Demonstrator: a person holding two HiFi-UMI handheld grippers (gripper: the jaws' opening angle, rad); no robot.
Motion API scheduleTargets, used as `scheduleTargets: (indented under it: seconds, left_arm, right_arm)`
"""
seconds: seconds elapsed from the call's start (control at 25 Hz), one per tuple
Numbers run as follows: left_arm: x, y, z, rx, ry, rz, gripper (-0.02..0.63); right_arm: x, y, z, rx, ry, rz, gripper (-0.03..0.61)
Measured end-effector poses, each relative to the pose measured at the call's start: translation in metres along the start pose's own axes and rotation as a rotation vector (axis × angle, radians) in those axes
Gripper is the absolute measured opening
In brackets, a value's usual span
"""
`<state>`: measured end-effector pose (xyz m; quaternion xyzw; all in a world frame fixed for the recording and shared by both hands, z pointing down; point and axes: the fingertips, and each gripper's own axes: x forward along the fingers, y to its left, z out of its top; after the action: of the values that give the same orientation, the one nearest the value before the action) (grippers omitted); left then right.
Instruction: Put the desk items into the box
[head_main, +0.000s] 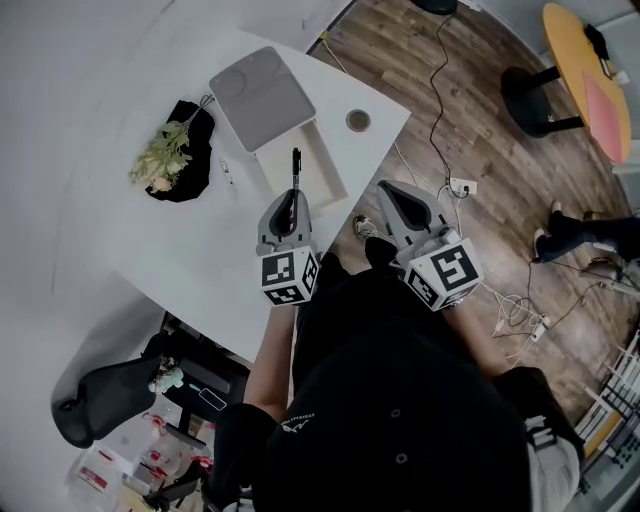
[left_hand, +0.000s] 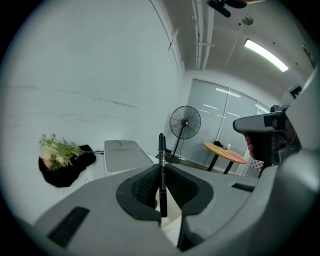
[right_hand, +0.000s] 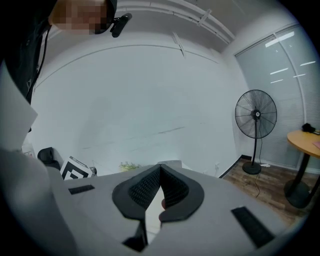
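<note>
- Left grey gripper's (head_main: 291, 200) jaws pinch a slim black pen (head_main: 296, 168), poised over the shallow cream box (head_main: 320, 160) on the white desk (head_main: 200, 250)
- Right grey gripper (head_main: 390, 197), off the desk's right edge, has its jaws closed on nothing
- Next, likely: lower the pen into the box, then part the jaws

the lower end of the pen (head_main: 296, 168) is buried between the jaws of the left gripper (head_main: 292, 200), so i can't see how far down it runs. a thin little thing (head_main: 228, 172) on the desk (head_main: 200, 250) and a round one (head_main: 358, 121) near its corner are too small to name (cap? hole? can't say). the orange table (head_main: 585, 70) and someone's legs (head_main: 575, 232) are cut off at the right edge.
</note>
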<state>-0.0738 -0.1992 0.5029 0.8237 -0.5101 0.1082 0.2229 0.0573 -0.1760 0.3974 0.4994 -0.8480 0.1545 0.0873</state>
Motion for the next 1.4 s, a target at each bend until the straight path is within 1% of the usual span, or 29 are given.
scheduleTargets:
  seconds: [0.12,0.32,0.56,0.72,0.96,1.16,1.32,1.4]
  left_arm:
    - [0.015,0.009,-0.011,-0.033,0.037,-0.004,0.046]
    - [0.042,0.015,-0.031,-0.053,0.104,-0.011,0.046]
    - [0.070,0.022,-0.048,-0.050,0.170,-0.012,0.046]
    - [0.089,0.031,-0.068,-0.079,0.237,0.008,0.046]
    - [0.106,0.033,-0.096,-0.104,0.331,0.007,0.046]
    - [0.119,0.037,-0.116,-0.082,0.394,0.017,0.046]
    - [0.124,0.040,-0.129,-0.111,0.442,0.045,0.046]
    - [0.128,0.039,-0.133,-0.100,0.458,0.056,0.046]
  right_arm:
    - [0.002,-0.005,0.000,0.005,0.000,-0.032,-0.002]
    - [0.001,-0.016,-0.006,0.017,0.023,-0.075,-0.002]
    - [0.002,-0.028,-0.005,0.031,0.034,-0.112,-0.002]
    - [0.004,-0.038,-0.009,0.042,0.050,-0.139,-0.002]
    - [0.003,-0.049,-0.014,0.055,0.070,-0.175,-0.002]
    - [0.005,-0.055,-0.018,0.065,0.086,-0.195,-0.002]
    - [0.006,-0.059,-0.020,0.072,0.091,-0.203,-0.002]
    - [0.006,-0.061,-0.021,0.078,0.093,-0.207,-0.002]
